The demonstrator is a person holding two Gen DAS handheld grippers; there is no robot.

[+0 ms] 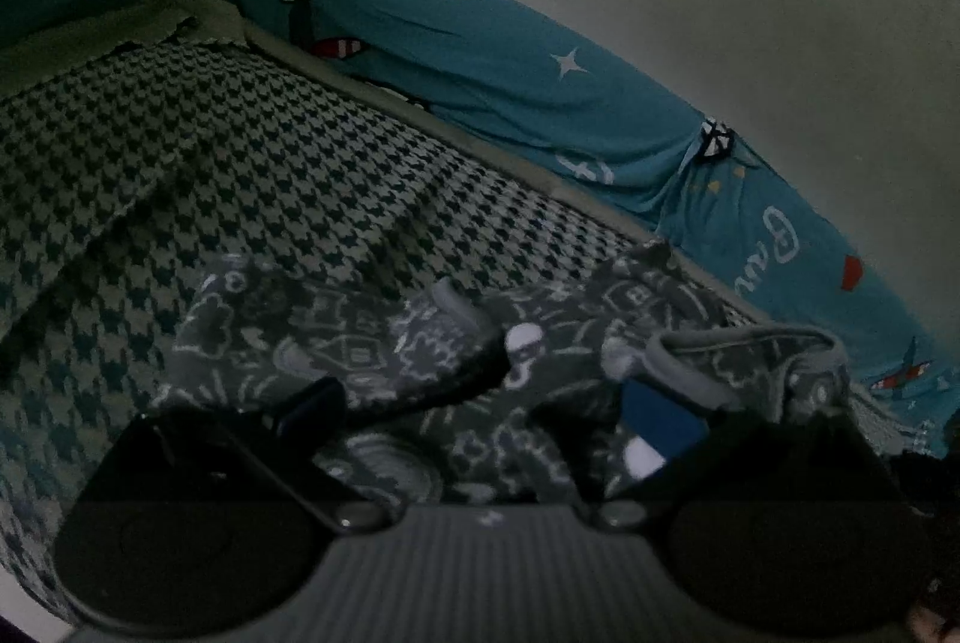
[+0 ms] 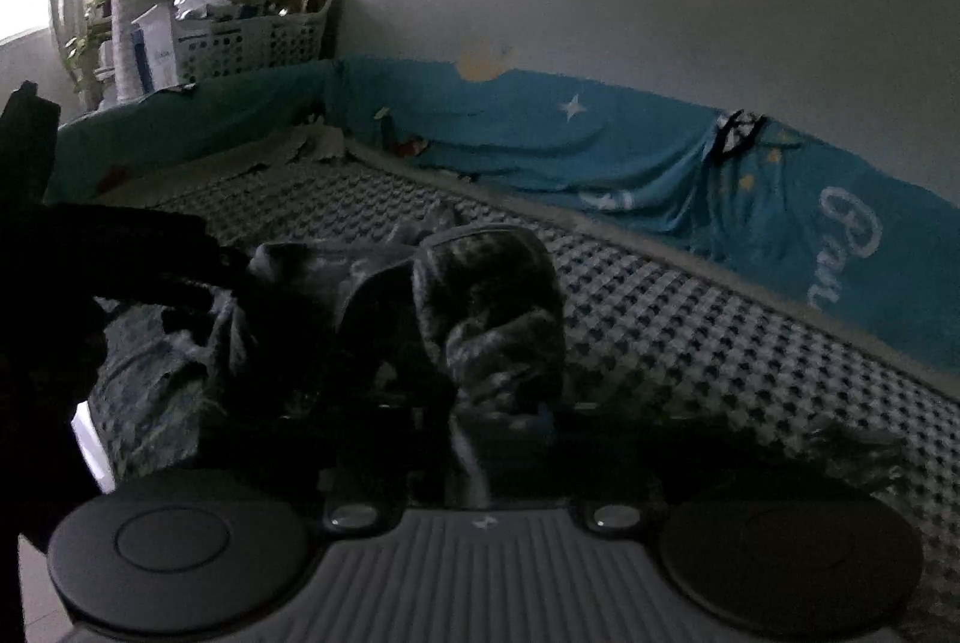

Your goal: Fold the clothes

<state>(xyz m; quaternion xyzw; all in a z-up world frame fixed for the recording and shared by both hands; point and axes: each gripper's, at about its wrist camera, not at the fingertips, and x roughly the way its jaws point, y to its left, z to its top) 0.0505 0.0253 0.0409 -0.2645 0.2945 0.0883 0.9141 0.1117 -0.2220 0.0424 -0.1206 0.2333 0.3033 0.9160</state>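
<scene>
Soft printed cloth garment [image 1: 372,343], woven houndstooth bedcover [image 1: 210,151] — matt, perforated plastic basket [image 2: 252,37]

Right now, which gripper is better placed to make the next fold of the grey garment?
Right, probably. The right gripper looks shut on a bunched fold of the grey garment, so it can carry it over. The left gripper stands open, with fabric lying loose in its gap, gripping nothing.

Grey white-printed garment [image 1: 372,343] on houndstooth bedcover [image 1: 240,175], teal sheet [image 1: 480,61]
</scene>
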